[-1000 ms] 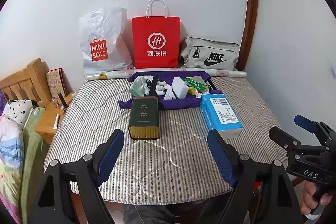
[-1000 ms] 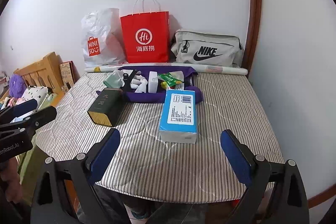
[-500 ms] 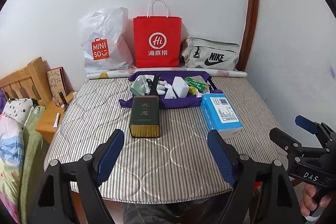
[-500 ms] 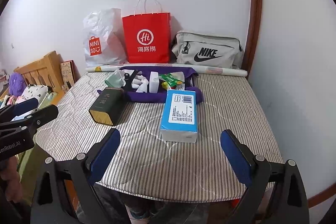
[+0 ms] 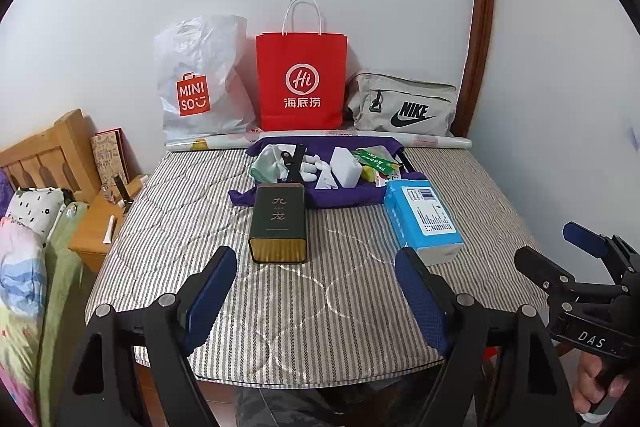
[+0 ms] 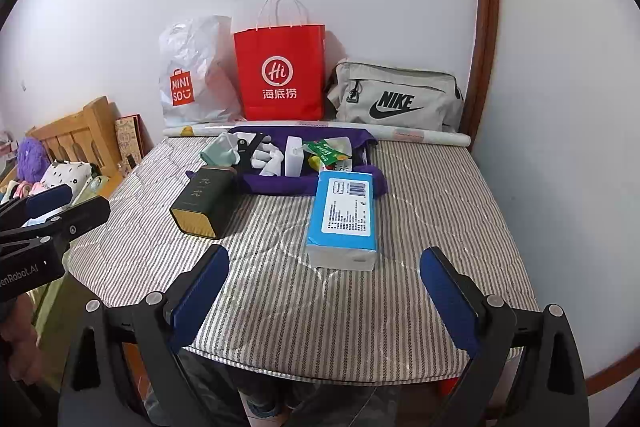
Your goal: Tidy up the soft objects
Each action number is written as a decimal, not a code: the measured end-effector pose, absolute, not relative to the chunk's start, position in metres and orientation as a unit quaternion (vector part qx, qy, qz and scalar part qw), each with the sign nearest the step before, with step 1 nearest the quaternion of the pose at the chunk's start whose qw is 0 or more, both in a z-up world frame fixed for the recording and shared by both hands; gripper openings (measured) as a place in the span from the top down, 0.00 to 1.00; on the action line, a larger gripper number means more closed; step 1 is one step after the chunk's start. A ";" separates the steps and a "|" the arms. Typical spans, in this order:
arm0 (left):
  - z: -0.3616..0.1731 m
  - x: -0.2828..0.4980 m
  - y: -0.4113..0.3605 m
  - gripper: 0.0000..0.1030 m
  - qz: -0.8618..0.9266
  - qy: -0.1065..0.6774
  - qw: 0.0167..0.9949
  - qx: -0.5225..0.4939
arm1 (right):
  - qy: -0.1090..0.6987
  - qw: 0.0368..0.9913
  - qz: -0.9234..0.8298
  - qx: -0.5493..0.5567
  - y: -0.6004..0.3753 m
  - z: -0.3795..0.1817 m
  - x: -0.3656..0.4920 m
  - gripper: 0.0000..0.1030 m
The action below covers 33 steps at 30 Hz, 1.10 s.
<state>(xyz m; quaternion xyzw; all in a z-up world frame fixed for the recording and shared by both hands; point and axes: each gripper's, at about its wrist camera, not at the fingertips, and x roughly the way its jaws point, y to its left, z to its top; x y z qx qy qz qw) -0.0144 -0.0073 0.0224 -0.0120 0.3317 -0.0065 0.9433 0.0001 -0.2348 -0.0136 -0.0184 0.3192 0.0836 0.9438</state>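
The tissue pack [image 6: 345, 215] lies on the mattress [image 6: 440, 211] just ahead of the right gripper [image 6: 324, 291], touching the purple bag [image 5: 344, 195] that holds gloves [image 5: 312, 163] and packets; the tin [image 5: 279, 223] lies ahead of the left gripper [image 5: 316, 291]. Both grippers hover spread wide and empty, so this fits either a start or a finish. Beyond, the bags read "MINISO" [image 5: 193, 99], "Hi" [image 5: 302, 79] and "NIKE" [image 5: 404, 107].

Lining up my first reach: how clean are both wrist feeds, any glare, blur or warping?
Left wrist: sharp, evenly lit, the green tin readable; fisheye bows the door frame. Right wrist: equally sharp, soft shadow beside the blue pack, black vignette in the corners, no glare.
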 end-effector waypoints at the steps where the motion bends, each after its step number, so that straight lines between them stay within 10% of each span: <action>1: 0.022 -0.015 -0.007 0.22 -0.006 0.331 0.943 -0.013 | 0.320 0.944 0.084 -0.018 -0.235 -0.014 0.000 0.07; 33: 0.021 -0.015 -0.006 0.22 -0.006 0.330 0.944 -0.014 | 0.317 0.944 0.091 -0.019 -0.229 -0.013 -0.003 0.07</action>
